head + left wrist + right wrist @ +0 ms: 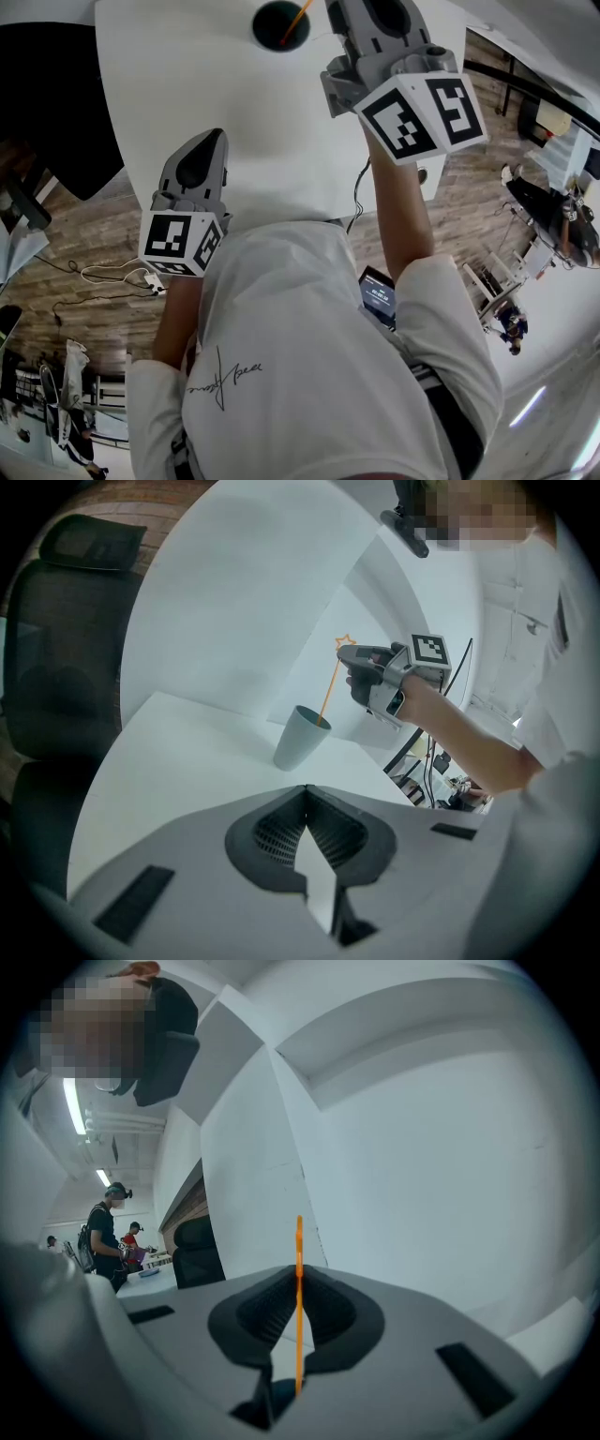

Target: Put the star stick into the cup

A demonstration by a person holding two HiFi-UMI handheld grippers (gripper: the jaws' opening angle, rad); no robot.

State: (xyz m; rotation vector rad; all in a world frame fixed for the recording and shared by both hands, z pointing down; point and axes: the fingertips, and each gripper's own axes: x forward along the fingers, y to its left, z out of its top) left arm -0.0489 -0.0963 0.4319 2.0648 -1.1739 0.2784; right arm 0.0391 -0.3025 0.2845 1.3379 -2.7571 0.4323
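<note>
Though tip hidden, star stick point(332, 682) seemingly in cup point(300, 740).

office-like room: white table point(187, 75), black mesh chair point(56, 677), wood floor point(89, 234).

Smooth matt table point(187, 75), matt plastic cup point(298, 741), orange plastic star stick point(299, 1241), wood-plank floor point(84, 234)

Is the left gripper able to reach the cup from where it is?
Probably yes: only bare table lies between the left gripper and the cup. The right gripper holds the star stick above it.
</note>
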